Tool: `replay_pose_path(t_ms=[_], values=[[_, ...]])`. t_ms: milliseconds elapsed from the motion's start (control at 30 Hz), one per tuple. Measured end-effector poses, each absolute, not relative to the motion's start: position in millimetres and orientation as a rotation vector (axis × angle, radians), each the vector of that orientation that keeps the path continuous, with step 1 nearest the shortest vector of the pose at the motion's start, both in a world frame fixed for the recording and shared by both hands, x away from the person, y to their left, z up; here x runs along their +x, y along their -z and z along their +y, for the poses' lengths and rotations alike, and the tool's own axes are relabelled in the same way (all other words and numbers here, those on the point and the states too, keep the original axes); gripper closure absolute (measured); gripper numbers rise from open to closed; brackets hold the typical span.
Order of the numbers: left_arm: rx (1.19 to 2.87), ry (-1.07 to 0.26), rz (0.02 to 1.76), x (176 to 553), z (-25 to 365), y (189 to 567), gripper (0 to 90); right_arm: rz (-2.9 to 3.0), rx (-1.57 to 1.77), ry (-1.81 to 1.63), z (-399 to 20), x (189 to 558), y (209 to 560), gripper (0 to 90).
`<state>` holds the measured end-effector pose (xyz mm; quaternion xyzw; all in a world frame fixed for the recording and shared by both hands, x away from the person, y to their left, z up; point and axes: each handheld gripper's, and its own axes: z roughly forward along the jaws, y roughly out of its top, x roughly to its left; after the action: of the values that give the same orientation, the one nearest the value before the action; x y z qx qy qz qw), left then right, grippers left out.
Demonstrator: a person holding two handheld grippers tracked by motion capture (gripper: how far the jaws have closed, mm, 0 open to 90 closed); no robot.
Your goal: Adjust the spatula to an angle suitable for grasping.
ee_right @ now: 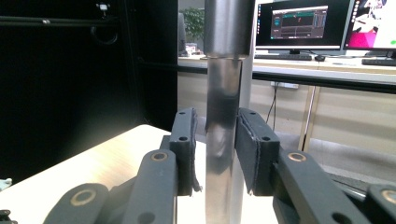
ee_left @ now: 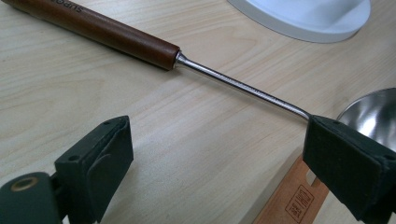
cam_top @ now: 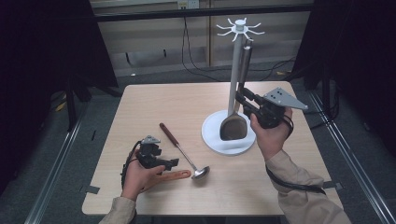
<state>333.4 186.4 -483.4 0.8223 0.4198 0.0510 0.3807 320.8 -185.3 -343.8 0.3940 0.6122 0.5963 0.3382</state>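
A white utensil rack (cam_top: 235, 70) with a ring of hooks stands on a round white base (cam_top: 211, 140) at the table's right. Beside its post a steel-handled turner (cam_top: 233, 127) stands upright, its dark blade low over the base. My right gripper (cam_top: 239, 96) has its jaws on either side of the turner's handle (ee_right: 223, 140), open, with a narrow gap at one pad. My left gripper (cam_top: 172, 163) is open and low over the table at the front left. A ladle (cam_top: 173, 139) with a brown wooden handle lies just past its jaws (ee_left: 215, 154), bowl (ee_left: 373, 112) by one pad.
An orange flat handle (cam_top: 176, 175) lies under the left gripper, and its printed end (ee_left: 299, 200) is beside one jaw. The wooden table (cam_top: 154, 102) has bare room at its back left. Dark curtains and cables stand beyond the far edge.
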Motion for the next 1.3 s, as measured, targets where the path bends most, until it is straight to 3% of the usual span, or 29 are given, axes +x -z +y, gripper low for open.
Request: replay_pose_path(t_ms=[100,500,667,733,1300], values=[[2.099,-0.128,1.071,333.3,187.2,483.3,8.6,1.573,1.008,-1.574,-187.5,317.1,339.3,66.1],[2.098,-0.128,1.078,332.7,187.2,482.3,8.5,1.445,0.946,-1.625,-205.0,317.1,318.1,71.9],[2.082,-0.132,1.087,332.5,186.9,482.0,8.5,1.395,0.922,-1.623,-210.4,321.7,310.1,88.6],[2.083,-0.131,1.085,332.5,187.2,481.9,8.5,1.374,0.915,-1.624,-212.6,325.1,306.0,90.0],[2.082,-0.127,1.085,333.0,187.7,482.8,8.5,1.28,0.966,-1.684,-214.9,347.4,272.4,90.0]])
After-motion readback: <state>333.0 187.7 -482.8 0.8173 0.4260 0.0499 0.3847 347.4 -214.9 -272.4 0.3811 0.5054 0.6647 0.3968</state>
